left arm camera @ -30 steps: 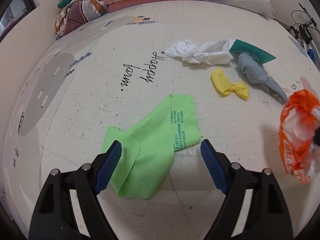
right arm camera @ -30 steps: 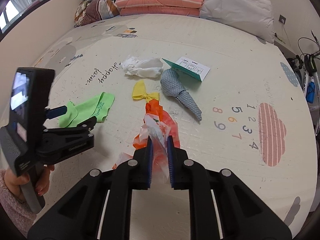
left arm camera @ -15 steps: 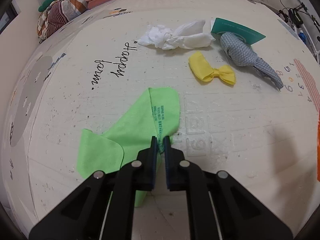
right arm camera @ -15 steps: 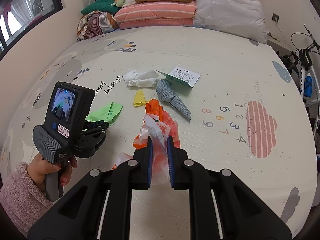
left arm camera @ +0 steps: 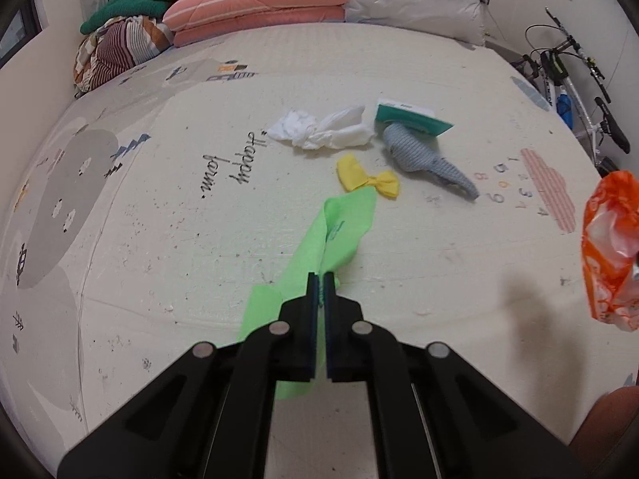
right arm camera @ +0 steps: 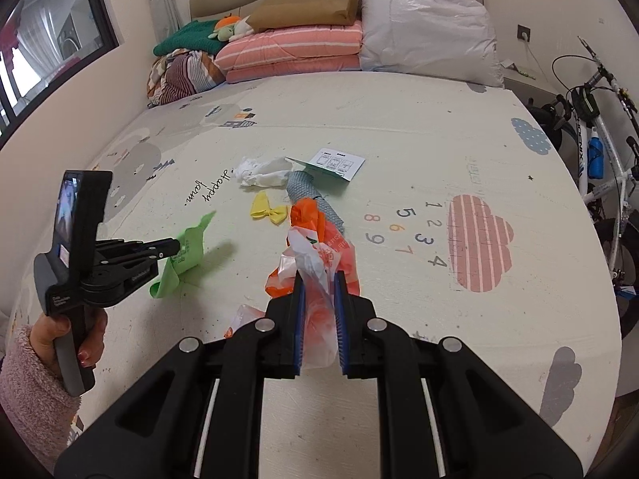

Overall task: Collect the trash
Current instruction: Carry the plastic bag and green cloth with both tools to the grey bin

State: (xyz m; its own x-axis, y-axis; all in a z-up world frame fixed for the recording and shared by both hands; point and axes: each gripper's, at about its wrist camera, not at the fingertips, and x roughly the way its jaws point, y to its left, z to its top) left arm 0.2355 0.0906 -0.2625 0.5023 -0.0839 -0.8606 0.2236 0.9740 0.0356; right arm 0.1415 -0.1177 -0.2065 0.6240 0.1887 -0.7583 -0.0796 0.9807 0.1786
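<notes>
Left gripper (left arm camera: 319, 279) fingers are clamped on the green wrapper (left arm camera: 339, 223), centre frame, hanging limp above the mat (left arm camera: 159, 239). Right gripper (right arm camera: 318, 279) fingers pinch the orange bag (right arm camera: 319, 247). Both appear light and flimsy; gathered edges likely hold best.

Both tools, left (left arm camera: 319, 279) and right (right arm camera: 318, 279), seemingly clamped, angled downward.

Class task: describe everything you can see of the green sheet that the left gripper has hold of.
The green sheet is a thin, bright lime piece, limp like soft plastic or paper, with a block of small dark print on one side. The left gripper is shut on its middle, so it hangs bunched at the pinch, one flap forward, the other trailing below. In the right wrist view it hangs clear of the play mat, its shadow beside it.
</notes>
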